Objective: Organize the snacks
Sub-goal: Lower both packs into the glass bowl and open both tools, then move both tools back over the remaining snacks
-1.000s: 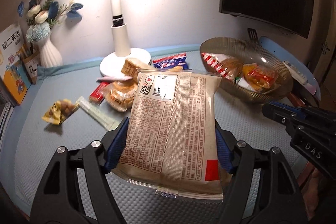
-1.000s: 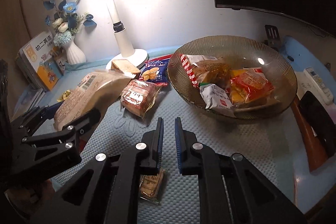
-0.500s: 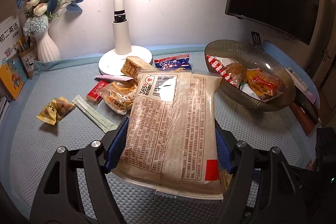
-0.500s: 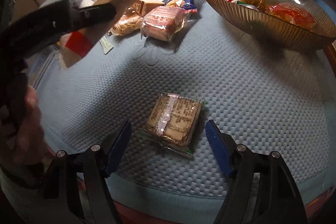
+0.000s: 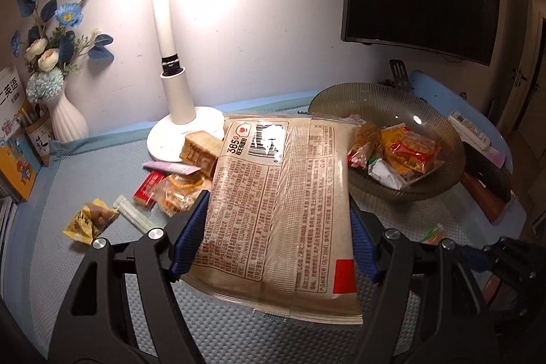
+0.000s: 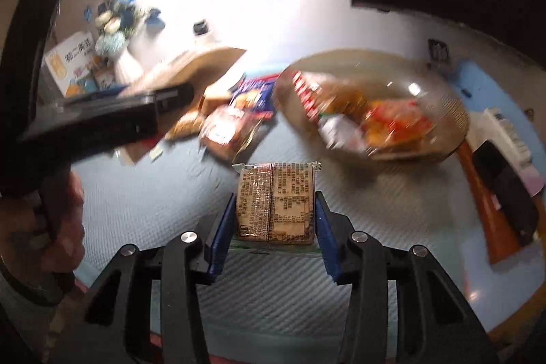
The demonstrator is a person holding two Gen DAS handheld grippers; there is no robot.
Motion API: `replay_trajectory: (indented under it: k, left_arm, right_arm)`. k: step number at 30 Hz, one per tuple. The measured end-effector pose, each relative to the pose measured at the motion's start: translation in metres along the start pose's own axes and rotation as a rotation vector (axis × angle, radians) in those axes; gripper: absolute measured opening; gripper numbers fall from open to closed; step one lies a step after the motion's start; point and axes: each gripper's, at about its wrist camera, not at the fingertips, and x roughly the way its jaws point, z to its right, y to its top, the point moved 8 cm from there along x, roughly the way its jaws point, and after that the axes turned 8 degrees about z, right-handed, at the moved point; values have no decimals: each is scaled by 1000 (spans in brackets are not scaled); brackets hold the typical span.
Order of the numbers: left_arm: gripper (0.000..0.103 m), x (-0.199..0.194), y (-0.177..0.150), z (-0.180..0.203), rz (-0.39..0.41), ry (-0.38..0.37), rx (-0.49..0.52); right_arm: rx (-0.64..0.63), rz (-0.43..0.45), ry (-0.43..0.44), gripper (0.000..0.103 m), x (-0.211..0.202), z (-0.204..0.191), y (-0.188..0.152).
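A large beige bread bag (image 5: 279,210) with printed text is clamped flat between the blue pads of my left gripper (image 5: 276,241), held above the mat. To its right stands a ribbed glass bowl (image 5: 375,91) with several snack packs inside. In the right wrist view, my right gripper (image 6: 274,227) is shut on a small brown cracker packet (image 6: 276,200), lifted off the mat. That view is motion-blurred. The bowl (image 6: 457,111) lies ahead and to the right of the packet. The left gripper's black body (image 6: 102,121) and a hand fill that view's left side.
Loose snacks lie near the white lamp base (image 5: 184,132): a yellow packet (image 5: 90,220), a red bar (image 5: 148,188), a sandwich cracker (image 5: 201,149). A white vase (image 5: 68,118) and books (image 5: 13,139) stand at the left. A remote (image 5: 474,135) and a dark slab (image 6: 505,186) lie right of the bowl.
My right gripper opened over the small cracker packet, then shut on it and lifted it toward the bowl side. The left gripper kept hold of the bread bag.
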Motion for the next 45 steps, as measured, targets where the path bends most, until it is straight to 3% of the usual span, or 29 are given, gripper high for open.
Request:
replay_trajectory:
  k: [3, 6, 12, 15, 16, 18, 25, 29, 33, 39, 45]
  left_arm:
    - [73, 17, 29, 27, 27, -64, 22]
    - [73, 41, 53, 49, 36, -119, 9]
    - [73, 90, 82, 80, 26, -214, -49]
    - [74, 112, 89, 93, 14, -274, -44]
    - [76, 119, 90, 94, -3, -302, -53]
    - [89, 124, 89, 87, -12, -312, -102]
    - [90, 82, 83, 48, 40, -298, -142]
    - [90, 39, 77, 19, 101, -235, -148]
    - [89, -7, 53, -32, 147, -120, -151]
    - [88, -35, -14, -108, 94, 37, -199]
    - [88, -23, -85, -173, -5, 254, -222]
  right_arm:
    - [102, 63, -25, 44, 6, 42, 43]
    - [147, 117, -113, 44, 18, 79, 74]
    - [234, 98, -176, 44, 71, 124, 111]
    - [263, 59, -172, 48, 96, 138, 117]
    - [279, 51, -159, 55, 100, 142, 115]
    - [300, 55, -144, 56, 97, 146, 111]
    - [266, 61, -79, 56, 65, 116, 92]
    - [206, 48, 11, 56, 48, 65, 80]
    - [187, -43, 214, 62, 51, -7, 50]
    - [13, -111, 231, 62, 81, -85, 0]
    - [-43, -140, 231, 64, 115, -99, -30]
